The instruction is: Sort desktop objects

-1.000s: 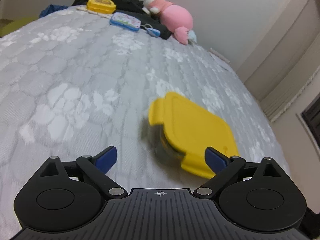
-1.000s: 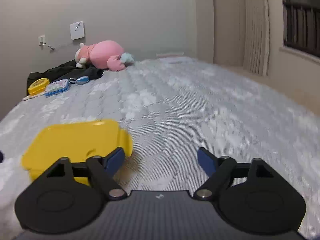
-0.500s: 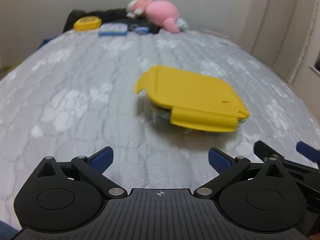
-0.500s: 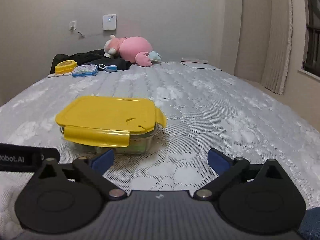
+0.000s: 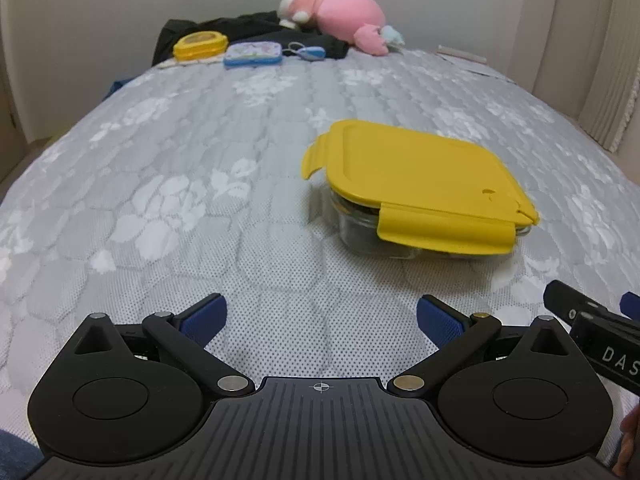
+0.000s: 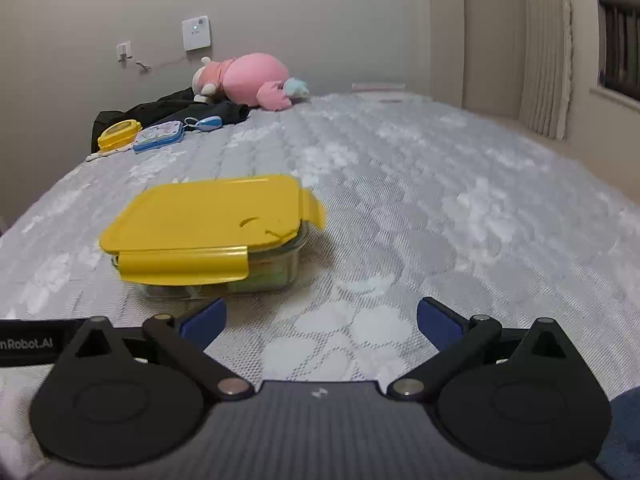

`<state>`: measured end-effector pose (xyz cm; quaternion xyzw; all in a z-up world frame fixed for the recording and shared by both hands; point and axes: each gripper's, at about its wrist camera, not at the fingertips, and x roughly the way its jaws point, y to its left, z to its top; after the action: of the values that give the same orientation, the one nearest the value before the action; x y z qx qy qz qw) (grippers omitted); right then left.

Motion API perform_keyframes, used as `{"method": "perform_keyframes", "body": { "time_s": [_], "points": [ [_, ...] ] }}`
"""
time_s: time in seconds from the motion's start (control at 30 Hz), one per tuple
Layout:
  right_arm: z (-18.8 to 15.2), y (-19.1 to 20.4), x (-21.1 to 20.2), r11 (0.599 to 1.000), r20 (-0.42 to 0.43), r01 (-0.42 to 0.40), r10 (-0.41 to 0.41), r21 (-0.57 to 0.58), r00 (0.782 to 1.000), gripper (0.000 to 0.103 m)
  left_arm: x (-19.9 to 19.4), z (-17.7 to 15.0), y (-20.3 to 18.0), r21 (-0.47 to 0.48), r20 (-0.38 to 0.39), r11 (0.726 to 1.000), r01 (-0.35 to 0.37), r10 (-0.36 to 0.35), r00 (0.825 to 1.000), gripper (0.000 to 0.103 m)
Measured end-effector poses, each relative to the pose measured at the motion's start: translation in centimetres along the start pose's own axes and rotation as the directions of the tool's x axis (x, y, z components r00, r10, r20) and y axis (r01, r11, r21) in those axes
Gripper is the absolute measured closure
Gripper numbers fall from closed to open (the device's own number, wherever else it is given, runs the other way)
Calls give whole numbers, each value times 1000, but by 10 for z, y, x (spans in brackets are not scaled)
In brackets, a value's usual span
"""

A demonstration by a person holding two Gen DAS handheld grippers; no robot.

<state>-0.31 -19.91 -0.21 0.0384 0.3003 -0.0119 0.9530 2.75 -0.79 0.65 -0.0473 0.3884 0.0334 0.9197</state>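
Glass container (image 5: 416,216) with yellow lid (image 5: 416,168), one, sitting on the grey mattress (image 5: 200,184), just ahead of both grippers. Left gripper (image 5: 320,316) gaping wide, gripping nothing. Right gripper (image 6: 320,316), jaws just having opened fully, touching nothing. Lying far back: one small yellow box (image 5: 200,45), one blue tin (image 5: 253,54), one pink plush (image 5: 340,16).

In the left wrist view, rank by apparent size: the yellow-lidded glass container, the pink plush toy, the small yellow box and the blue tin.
1. yellow-lidded glass container, though it is nearest the camera.
2. pink plush toy.
3. small yellow box and blue tin: they look alike, so unranked.
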Motion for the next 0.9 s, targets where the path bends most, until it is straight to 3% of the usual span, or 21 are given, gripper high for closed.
{"method": "perform_keyframes", "body": {
  "time_s": [0.9],
  "points": [
    [-4, 7, 3, 999, -14, -2, 1, -51, 1000, 1, 2, 1, -1, 10, -16, 1000, -1, 1, 1000, 0]
  ]
}}
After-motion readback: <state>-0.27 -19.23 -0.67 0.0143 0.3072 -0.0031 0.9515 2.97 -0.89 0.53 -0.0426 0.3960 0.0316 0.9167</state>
